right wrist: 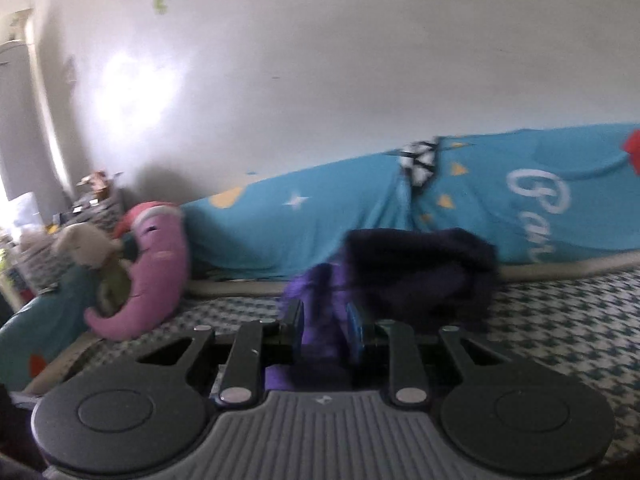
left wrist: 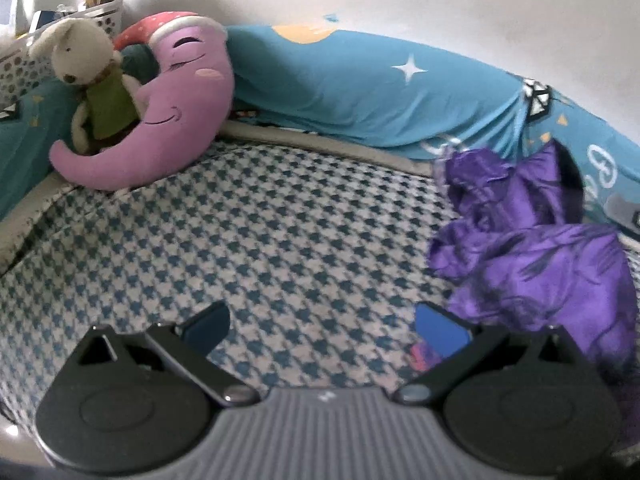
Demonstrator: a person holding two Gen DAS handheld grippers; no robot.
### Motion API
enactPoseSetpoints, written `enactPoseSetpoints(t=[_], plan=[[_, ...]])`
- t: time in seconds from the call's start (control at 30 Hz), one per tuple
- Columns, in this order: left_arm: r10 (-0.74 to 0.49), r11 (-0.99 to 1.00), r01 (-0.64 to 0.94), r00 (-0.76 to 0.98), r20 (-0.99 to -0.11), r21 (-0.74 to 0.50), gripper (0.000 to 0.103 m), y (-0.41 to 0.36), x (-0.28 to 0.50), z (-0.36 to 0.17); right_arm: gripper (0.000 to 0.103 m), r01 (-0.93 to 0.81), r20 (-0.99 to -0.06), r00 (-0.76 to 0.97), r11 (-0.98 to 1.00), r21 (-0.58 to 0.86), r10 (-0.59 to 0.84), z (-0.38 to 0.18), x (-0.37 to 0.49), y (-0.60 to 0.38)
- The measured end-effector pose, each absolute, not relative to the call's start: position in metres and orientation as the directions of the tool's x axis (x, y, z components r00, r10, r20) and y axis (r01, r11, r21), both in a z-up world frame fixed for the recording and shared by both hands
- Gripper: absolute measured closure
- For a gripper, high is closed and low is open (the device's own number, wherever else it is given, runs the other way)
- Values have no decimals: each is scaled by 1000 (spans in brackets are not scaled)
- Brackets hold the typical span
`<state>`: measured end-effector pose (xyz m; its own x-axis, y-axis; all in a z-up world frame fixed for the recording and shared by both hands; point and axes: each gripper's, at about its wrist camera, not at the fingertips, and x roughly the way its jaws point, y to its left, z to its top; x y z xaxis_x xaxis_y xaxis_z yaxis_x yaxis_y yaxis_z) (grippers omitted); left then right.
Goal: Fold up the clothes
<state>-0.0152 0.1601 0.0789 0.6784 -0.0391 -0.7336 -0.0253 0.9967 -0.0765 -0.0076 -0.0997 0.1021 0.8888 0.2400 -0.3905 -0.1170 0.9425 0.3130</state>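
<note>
The purple garment (right wrist: 320, 320) is hanging bunched, no clear axis, the right gripper (right wrist: 325, 330) pinching it; the left gripper (left wrist: 322, 330) is standing spread over the houndstooth bed (left wrist: 240, 240).

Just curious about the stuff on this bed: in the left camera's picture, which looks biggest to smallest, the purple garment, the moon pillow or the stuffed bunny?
1. Purple garment, though it lies nearer the camera, which may flatter it.
2. Moon pillow, looking nearly as big.
3. Stuffed bunny, clearly smallest.

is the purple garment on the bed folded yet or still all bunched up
Bunched up. The purple garment lies in a crumpled heap with irregular creases on the checked bedcover, and the right gripper is clamped on part of it.
</note>
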Motion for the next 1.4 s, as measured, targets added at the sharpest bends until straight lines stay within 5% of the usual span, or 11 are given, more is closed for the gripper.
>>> enactPoseSetpoints(t=[0.23,0.47,0.73,1.07,1.4], plan=[[-189,980,92,687,-701,-175,0,131,-14,85,69,-24,-451,875,945,327,179,90,2,-123],[-285,958,178,699,-656,-226,0,104,-6,102,45,-69,-528,816,946,315,236,63,17,-107],[-307,952,230,669,-677,-204,0,75,12,97,44,-116,-578,749,922,370,326,43,23,-91],[-146,989,72,571,-808,-127,0,95,37,52,45,-227,-636,706,950,216,313,55,8,-87],[37,999,-21,529,-848,31,0,113,36,34,45,-106,-513,835,972,209,201,66,15,-105]])
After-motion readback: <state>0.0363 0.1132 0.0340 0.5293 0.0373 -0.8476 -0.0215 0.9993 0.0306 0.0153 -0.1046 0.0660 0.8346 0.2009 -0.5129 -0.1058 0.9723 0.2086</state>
